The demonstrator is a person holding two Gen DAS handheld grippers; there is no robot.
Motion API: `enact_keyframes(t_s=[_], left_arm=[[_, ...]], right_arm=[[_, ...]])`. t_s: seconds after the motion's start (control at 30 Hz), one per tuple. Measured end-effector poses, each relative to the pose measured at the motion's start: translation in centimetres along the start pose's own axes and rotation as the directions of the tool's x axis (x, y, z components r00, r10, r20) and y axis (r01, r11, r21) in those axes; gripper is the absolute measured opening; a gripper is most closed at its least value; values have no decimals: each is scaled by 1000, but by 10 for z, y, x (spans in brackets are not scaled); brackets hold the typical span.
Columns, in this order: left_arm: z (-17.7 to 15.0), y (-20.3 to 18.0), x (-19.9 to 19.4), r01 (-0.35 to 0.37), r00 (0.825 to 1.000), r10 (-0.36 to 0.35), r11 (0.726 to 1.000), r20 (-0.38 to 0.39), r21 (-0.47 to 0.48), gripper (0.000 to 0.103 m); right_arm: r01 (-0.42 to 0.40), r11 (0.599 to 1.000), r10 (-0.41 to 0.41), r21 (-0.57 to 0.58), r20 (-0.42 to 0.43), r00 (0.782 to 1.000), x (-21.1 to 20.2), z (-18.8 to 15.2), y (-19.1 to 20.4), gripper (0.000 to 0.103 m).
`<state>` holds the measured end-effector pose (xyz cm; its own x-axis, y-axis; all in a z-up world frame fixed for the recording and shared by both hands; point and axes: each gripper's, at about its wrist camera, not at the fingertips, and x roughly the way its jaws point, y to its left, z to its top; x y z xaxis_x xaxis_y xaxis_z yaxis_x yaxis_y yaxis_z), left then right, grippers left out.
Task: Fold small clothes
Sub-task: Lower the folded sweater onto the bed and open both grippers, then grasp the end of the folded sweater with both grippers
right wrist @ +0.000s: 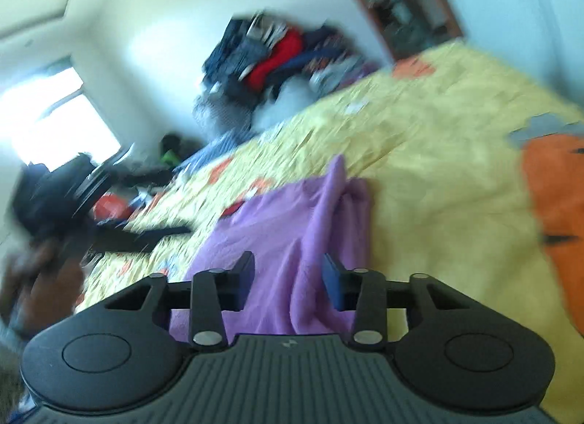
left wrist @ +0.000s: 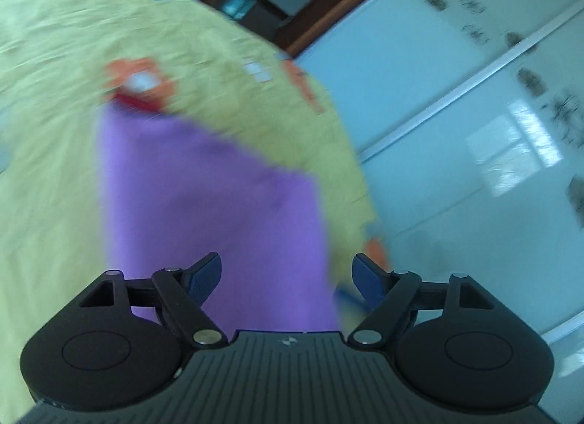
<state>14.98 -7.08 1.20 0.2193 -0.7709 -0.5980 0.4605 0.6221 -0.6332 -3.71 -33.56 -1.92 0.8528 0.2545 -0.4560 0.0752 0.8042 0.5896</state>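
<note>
1. The purple cloth [left wrist: 204, 205] is lying flat on the yellow bedspread [left wrist: 54, 132], its long side running straight away from both of your claws; in the right wrist view the same purple cloth [right wrist: 292, 227] is showing a raised ridge along its right part.
2. Your left claw [left wrist: 286, 276] is standing wide open and holding nothing; the cloth is lying below and ahead, its right edge running in under the gap between the jaws.
3. Your right claw [right wrist: 288, 283] is standing part open, with the ridge showing between the blue pads [right wrist: 334, 285]; they are not pressing on it.
4. Both claws are sitting at the cloth's near end, neither clearly nearer, so the next fold would probably be going along that long side, away from you.
5. Beyond, a heap of clothes [right wrist: 270, 59] is waiting at the bed's far edge; everything is blurring.
</note>
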Motion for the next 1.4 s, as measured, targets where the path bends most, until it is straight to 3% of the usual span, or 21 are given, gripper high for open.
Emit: enact_keyframes(t_s=[0.1, 0.17, 0.2, 0.23, 0.33, 0.47, 0.57, 0.67, 0.7, 0.77, 0.87, 0.97, 1.07, 1.13, 1.17, 1.23, 1.27, 1.3, 1.33, 1.37, 1.4], left_arm=[[-41, 23, -23, -75, 997, 75, 997, 0, -16, 78], [-61, 35, -27, -59, 998, 59, 997, -17, -47, 82], [-69, 39, -26, -59, 998, 57, 996, -28, -61, 84], [-74, 41, -23, -72, 997, 69, 995, -41, -70, 84], [-83, 36, -10, -93, 994, 89, 994, -65, -64, 84], [-87, 26, -8, -57, 997, 55, 997, -52, -42, 90], [-96, 25, -2, -98, 993, 96, 995, -72, -22, 91], [-103, 25, -7, -89, 993, 89, 996, -80, -6, 90], [-104, 24, -10, -85, 993, 84, 996, -86, -13, 90], [-108, 26, -21, -59, 996, 58, 998, -74, -14, 90], [-111, 34, -37, -57, 997, 56, 998, -46, -21, 90], [-114, 29, -44, -74, 996, 77, 996, -46, 59, 90], [-123, 15, -40, -125, 990, 136, 972, -45, 199, 90], [-131, 3, -33, -206, 975, 220, 933, -15, 296, 89], [-134, -3, -29, -241, 968, 252, 914, 8, 327, 88], [-139, -12, -21, -303, 951, 303, 870, 63, 388, 87], [-142, -16, -17, -340, 938, 334, 846, 89, 411, 81], [-144, -18, -14, -369, 928, 356, 831, 113, 417, 68], [-144, -17, -12, -382, 923, 365, 833, 120, 401, 62], [-143, -14, -12, -366, 930, 351, 854, 111, 369, 52], [-143, -11, -13, -343, 939, 327, 875, 106, 342, 29]], right_arm=[[18, 999, -22, -34, -111, 994, 24, 3, -5, 34], [26, 998, -33, -49, -137, 990, 28, -1, -9, 29], [11, 999, -17, -40, -145, 989, 28, 0, -11, 11], [-12, 1000, 10, -13, -146, 989, 27, 0, -13, 5], [-37, 999, 38, 14, -90, 995, 18, 2, -16, 4], [-59, 998, 59, -6, -12, 998, -5, 21, -10, 4], [37, 998, -41, -48, -86, 995, 12, 24, -21, 4], [51, 997, -60, -58, -159, 985, 25, 19, -35, 11], [55, 998, -60, -39, -166, 984, 22, 22, -37, 22], [47, 996, -58, -74, -145, 988, 6, 24, -28, 32], [18, 995, -31, -102, -128, 991, -26, 12, -16, 33], [35, 994, -51, -104, -156, 986, -45, -13, -15, 42], [51, 992, -70, -116, -171, 983, -49, -34, -17, 50], [24, 992, -47, -125, -180, 982, -45, -44, -15, 50], [25, 991, -47, -134, -164, 985, -45, -47, -14, 48], [42, 987, -66, -154, -150, 987, -43, -49, -10, 32], [54, 985, -77, -164, -137, 988, -43, -49, -9, 16], [61, 984, -82, -165, -124, 989, -43, -48, -9, 11], [56, 986, -75, -158, -119, 990, -43, -47, -11, 11], [55, 986, -73, -155, -116, 991, -43, -46, -11, 10], [57, 985, -76, -164, -112, 991, -44, -46, -11, 9]])
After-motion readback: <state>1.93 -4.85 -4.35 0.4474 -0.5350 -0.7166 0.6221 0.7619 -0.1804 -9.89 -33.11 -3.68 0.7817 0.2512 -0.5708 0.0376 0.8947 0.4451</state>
